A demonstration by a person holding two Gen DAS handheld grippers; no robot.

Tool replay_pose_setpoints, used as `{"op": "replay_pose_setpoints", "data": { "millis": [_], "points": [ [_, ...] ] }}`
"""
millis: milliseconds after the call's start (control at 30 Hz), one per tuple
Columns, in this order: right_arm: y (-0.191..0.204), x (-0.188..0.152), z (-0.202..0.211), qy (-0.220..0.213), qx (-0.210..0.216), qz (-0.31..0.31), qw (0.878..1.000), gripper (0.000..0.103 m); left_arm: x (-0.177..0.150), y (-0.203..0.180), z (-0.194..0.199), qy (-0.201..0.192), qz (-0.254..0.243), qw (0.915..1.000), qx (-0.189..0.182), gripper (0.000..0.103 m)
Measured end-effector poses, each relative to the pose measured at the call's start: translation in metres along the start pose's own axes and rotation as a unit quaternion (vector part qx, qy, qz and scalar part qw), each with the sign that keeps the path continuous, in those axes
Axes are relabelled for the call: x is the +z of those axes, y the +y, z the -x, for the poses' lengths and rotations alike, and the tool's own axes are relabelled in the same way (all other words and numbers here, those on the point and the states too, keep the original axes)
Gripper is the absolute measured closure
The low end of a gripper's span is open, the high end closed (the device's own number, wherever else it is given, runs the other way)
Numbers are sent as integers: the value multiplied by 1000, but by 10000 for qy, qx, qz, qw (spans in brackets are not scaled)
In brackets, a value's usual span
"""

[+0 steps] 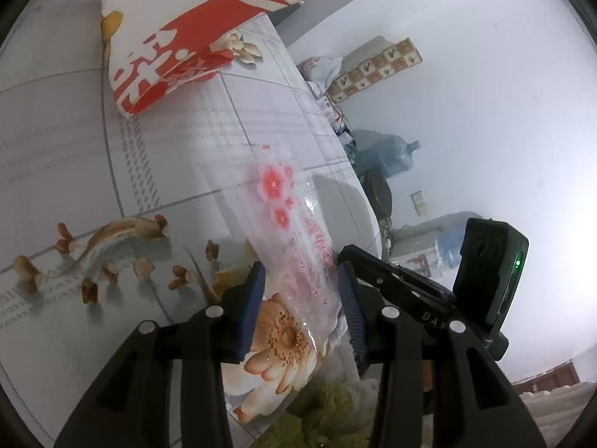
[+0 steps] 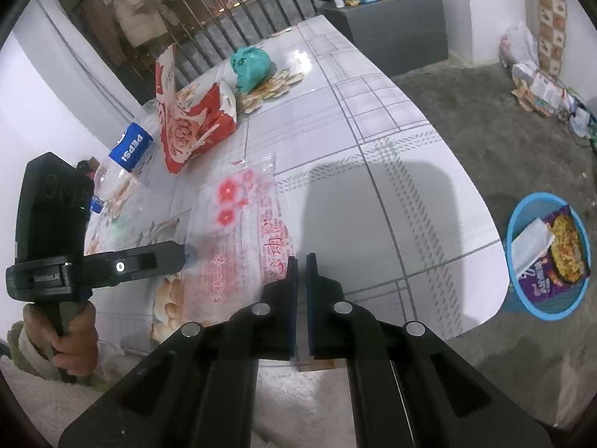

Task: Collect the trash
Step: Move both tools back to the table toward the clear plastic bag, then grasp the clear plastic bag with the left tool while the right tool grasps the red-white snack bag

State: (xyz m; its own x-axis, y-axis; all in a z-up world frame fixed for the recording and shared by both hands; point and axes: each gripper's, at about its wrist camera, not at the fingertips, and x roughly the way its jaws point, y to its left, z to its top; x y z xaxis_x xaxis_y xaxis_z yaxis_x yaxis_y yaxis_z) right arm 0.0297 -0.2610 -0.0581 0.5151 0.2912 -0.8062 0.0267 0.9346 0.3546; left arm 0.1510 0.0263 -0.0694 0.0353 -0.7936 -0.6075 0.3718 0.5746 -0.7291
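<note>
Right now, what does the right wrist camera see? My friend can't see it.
The right tongs are shut at the corner of a clear plastic bag with red flowers, lying on a tiled table. Behind it lie a red snack bag, a Pepsi bottle and a teal wad. A blue bin stands on the floor.

Left wrist view low and close over table (image 1: 74, 142), facing its far edge, right wrist view higher, angled down, both share clear bag (image 1: 294, 231) (image 2: 238, 231)
</note>
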Motion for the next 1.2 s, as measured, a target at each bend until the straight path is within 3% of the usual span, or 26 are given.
{"op": "replay_pose_setpoints", "data": {
  "millis": [200,367,500,600,833,1200],
  "points": [
    [0,-1,-2,-28,57,-18,10000,100,-1,2,-2,-65,52,9997,-241,71],
    [-3,0,-3,-42,185,-133,9997,100,-3,-8,-3,-70,-211,9991,-351,82],
    [-4,-1,-3,-45,232,-169,9996,100,-1,-14,-4,-137,-426,9990,-10,97],
    [-2,0,-2,-4,243,-167,9996,100,-3,-19,-2,-215,-630,9976,177,100],
    [9,15,12,-243,419,-35,9988,91,-18,-36,40,-749,-1129,9886,651,101],
    [62,57,-5,-554,1114,422,9913,76,-46,-8,128,-1638,-873,9760,1139,101]
  ]
}}
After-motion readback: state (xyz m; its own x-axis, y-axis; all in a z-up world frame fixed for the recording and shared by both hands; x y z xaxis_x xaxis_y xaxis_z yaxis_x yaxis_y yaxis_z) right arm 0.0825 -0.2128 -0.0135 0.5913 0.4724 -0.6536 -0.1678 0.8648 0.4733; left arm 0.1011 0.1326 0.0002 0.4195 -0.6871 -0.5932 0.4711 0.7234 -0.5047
